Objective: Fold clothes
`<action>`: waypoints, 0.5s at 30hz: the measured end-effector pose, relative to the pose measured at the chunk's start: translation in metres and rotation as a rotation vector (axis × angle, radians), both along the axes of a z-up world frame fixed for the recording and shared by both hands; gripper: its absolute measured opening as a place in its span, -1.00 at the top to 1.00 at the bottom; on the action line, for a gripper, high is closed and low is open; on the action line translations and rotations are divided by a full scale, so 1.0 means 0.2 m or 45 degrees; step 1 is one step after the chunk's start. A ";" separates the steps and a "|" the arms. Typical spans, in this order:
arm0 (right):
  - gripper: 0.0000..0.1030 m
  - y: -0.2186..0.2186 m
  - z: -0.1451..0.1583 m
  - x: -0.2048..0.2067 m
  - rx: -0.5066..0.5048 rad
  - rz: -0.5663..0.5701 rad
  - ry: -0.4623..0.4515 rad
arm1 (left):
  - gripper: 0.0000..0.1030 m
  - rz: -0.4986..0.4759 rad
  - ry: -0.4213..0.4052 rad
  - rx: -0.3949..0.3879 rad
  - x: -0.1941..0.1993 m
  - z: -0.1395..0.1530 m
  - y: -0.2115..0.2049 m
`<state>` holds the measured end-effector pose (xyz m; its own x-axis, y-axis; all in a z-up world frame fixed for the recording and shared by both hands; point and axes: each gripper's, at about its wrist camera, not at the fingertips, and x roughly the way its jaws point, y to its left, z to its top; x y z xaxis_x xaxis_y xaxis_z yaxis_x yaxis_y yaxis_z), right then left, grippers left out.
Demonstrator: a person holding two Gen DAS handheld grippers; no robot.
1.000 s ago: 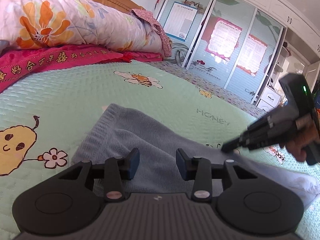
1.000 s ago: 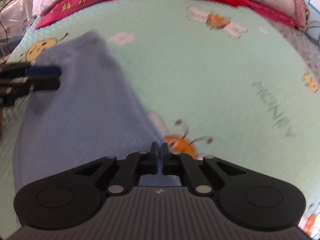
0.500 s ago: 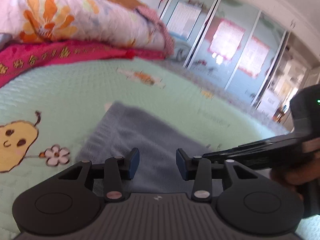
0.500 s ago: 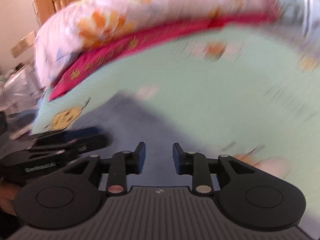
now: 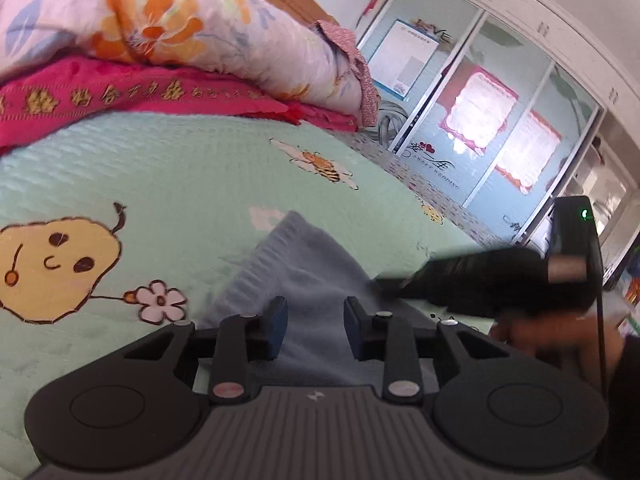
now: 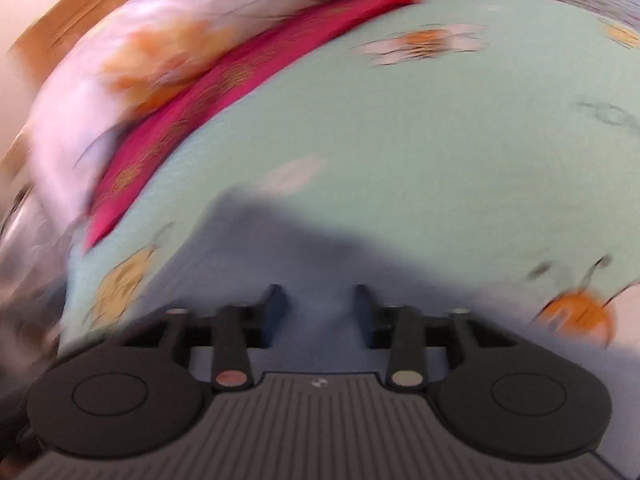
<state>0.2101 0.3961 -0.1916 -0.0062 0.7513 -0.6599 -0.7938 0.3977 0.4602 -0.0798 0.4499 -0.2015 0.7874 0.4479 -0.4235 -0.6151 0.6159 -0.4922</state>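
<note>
Blue-grey cloth [image 5: 316, 280] spread flat on the green bed cover [image 5: 172, 184], low in the middle of the left wrist frame, running under both claws. Largest first: green bed cover with a pear print and bees across most of both frames; floral quilt [image 5: 172, 20] and red blanket [image 5: 152, 98] stacked along the upper left; wardrobe doors [image 5: 472, 112] at upper right. Left claw [image 5: 316, 330] low centre, over the cloth, jaws apart and closing, cloth beneath the gap but not pinched. Right claw [image 6: 320, 316] low centre of its own blurred frame, over the same cloth [image 6: 320, 252], jaws parted and closing, nothing gripped. Right claw's dark body at the right edge of the left frame, held by a hand [image 5: 556, 340].
</note>
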 end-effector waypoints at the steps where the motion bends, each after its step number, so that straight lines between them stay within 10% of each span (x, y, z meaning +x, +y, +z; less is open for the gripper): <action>1: 0.63 -0.02 0.05 0.00 0.043 -0.014 -0.004 | 0.40 0.002 -0.006 -0.024 0.00 -0.01 0.02; 7: 0.19 -0.33 0.05 -0.26 -0.058 0.146 0.050 | 0.42 0.021 -0.035 -0.111 0.00 -0.02 0.07; 12: 0.32 -0.95 0.11 -0.36 0.048 -0.318 -0.210 | 0.42 0.019 -0.026 -0.085 -0.01 -0.01 0.05; 15: -0.21 -1.14 0.15 -0.65 0.182 -0.372 -0.310 | 0.35 0.034 -0.007 0.063 0.00 0.05 -0.04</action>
